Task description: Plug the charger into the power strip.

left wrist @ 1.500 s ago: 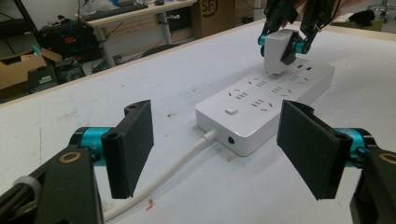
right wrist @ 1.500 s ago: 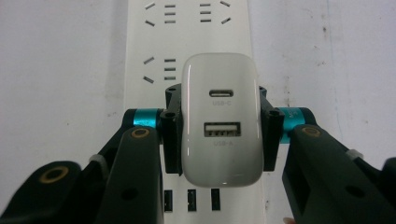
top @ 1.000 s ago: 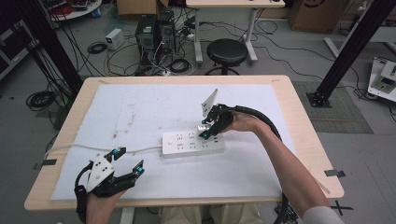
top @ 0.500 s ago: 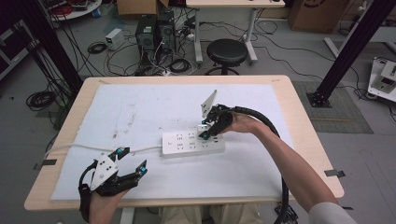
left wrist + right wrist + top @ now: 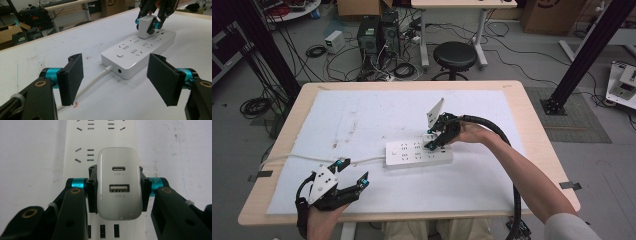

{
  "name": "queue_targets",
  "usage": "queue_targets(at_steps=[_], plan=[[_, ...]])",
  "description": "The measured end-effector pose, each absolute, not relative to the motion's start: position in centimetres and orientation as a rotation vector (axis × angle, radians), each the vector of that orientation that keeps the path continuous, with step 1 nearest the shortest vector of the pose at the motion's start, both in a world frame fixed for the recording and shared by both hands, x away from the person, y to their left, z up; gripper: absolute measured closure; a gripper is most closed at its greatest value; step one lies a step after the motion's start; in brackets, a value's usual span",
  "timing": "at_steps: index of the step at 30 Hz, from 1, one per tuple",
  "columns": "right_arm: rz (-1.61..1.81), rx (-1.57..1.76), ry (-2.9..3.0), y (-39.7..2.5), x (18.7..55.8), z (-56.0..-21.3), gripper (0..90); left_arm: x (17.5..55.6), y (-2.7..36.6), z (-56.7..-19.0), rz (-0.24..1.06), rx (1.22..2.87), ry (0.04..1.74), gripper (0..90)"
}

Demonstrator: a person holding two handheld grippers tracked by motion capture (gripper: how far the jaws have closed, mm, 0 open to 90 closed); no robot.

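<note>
A white power strip (image 5: 412, 153) lies mid-table on a white sheet, its cord (image 5: 302, 159) running left. My right gripper (image 5: 435, 139) is shut on a white USB charger (image 5: 118, 182) with a USB-C and a USB-A port, held against the strip's (image 5: 100, 135) right end. In the left gripper view the charger (image 5: 145, 26) sits on the strip's (image 5: 135, 53) far end between the other gripper's jaws. My left gripper (image 5: 353, 174) hovers open near the front left, with nothing between its pads (image 5: 72, 77).
The white sheet (image 5: 362, 115) covers most of the wooden table (image 5: 532, 115). Behind the table stand a black stool (image 5: 454, 56), computer boxes (image 5: 379, 30) and tangled floor cables. A black frame post (image 5: 584, 50) leans at the right.
The right gripper has held the charger at the strip's right end with only a slight shift. The left gripper has drifted a little right and forward, still open.
</note>
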State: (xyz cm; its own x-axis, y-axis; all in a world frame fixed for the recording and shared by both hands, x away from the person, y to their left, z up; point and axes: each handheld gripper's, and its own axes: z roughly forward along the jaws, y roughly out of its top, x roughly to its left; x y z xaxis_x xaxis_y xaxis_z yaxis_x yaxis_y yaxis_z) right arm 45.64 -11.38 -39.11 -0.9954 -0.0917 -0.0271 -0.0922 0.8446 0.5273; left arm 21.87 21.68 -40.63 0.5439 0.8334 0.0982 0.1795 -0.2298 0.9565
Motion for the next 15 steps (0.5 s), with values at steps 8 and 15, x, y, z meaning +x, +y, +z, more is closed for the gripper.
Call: queue_targets(at_steps=[8, 15], plan=[[0.902, -0.139, 3.037, -11.50, 46.20, -39.51, 64.0, 21.99, 21.45, -40.65, 0.771, 1.727, 0.844, 30.0], [0.972, -0.124, 3.017, -11.92, 46.14, -39.89, 64.0, 21.78, 21.71, -40.48, 0.773, 1.715, 0.852, 30.0]])
